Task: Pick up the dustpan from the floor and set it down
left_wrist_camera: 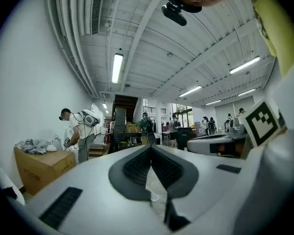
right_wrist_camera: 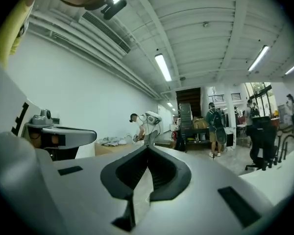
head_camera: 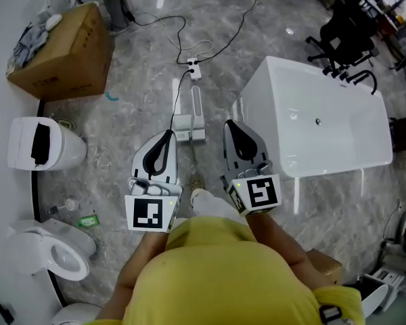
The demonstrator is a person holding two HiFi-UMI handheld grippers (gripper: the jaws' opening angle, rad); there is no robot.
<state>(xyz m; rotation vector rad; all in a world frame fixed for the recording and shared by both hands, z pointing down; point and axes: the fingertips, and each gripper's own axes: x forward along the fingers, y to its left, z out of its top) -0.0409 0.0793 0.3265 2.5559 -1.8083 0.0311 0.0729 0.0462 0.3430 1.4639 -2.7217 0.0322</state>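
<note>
Currently listed: 1 task item and 2 tools, each placed against the bathtub (head_camera: pixel 325 124).

Item 1: dustpan (head_camera: pixel 189 128).
- Place: lies on the grey marbled floor (head_camera: pixel 142 59), left of the bathtub, near its left wall but apart from it. The pan end is nearest the person. The narrow handle (head_camera: pixel 196 103) runs away toward a power strip (head_camera: pixel 193 68).
- Handling, as judged: pale moulded plastic, so light and stiff, and smooth enough to slip under hard pads. The pan would likely swing if lifted from far out along the handle.
- Best hold, as judged: low on the handle, close to where it joins the pan, with the jaws across its width.

Item 2: left gripper (head_camera: pixel 168 135).
- Place: held level, left of the bathtub, its tip stopping short of the dustpan in the head view.
- State: jaws closed tip to tip, nothing between them.

Item 3: right gripper (head_camera: pixel 230 124).
- Place: held level, just beside the bathtub's near left corner.
- State: jaws together, empty.

Edges and room.
- A strip of open floor runs left of the bathtub, and the dustpan sits within it.
- The bathtub wall limits any swing to the right.
- A dark cable (head_camera: pixel 179 100) trails from the power strip down the dustpan's left side and could snag on a lift.
- A cardboard box (head_camera: pixel 68 53) and a toilet (head_camera: pixel 61 252) stand far left of the bathtub, well apart from the dustpan.
</note>
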